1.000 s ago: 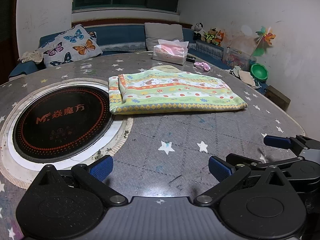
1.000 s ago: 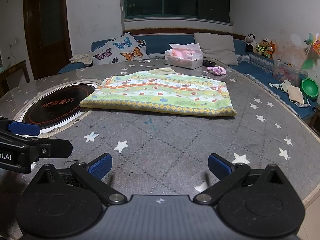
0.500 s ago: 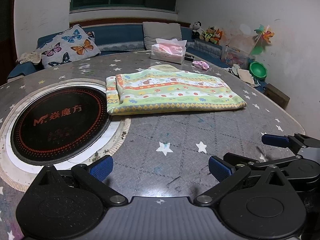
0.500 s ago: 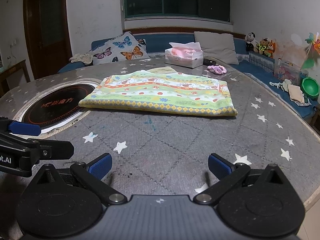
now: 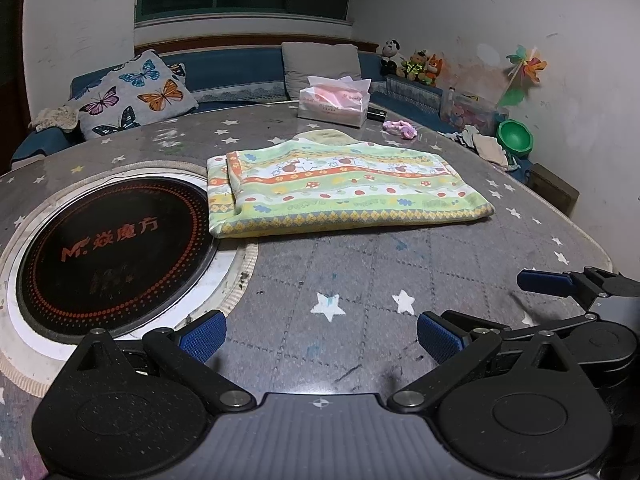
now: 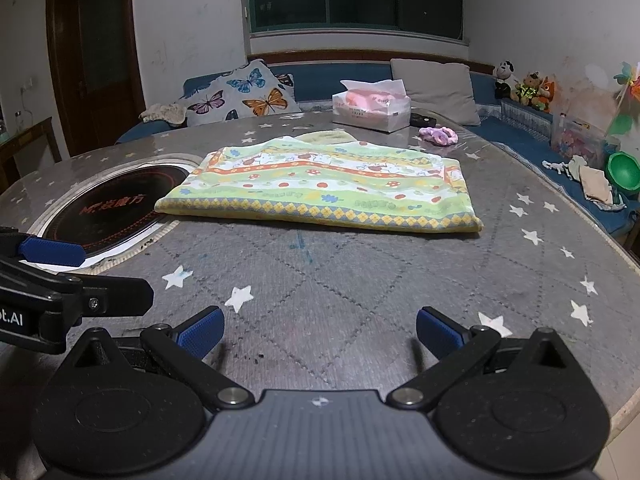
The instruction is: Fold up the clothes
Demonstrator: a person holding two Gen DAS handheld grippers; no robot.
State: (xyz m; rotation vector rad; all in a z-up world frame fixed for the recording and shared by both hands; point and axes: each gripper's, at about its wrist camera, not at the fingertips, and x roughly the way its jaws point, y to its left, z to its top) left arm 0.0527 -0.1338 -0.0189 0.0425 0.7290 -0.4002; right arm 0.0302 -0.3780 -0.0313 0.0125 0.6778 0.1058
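Both claws, left gripper (image 5: 320,330) and right gripper (image 6: 318,326), gape wide, empty; folded garment (image 6: 320,186) lies at 12 o'clock, bare tablecloth (image 6: 360,280) between.

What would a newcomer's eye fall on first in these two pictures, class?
First, the bright green patterned garment, folded flat mid-table. Next, the round black hotplate with orange lettering, set into the table at its left, the garment's corner overlapping its rim. Both open grippers, left and right, hover empty in front.
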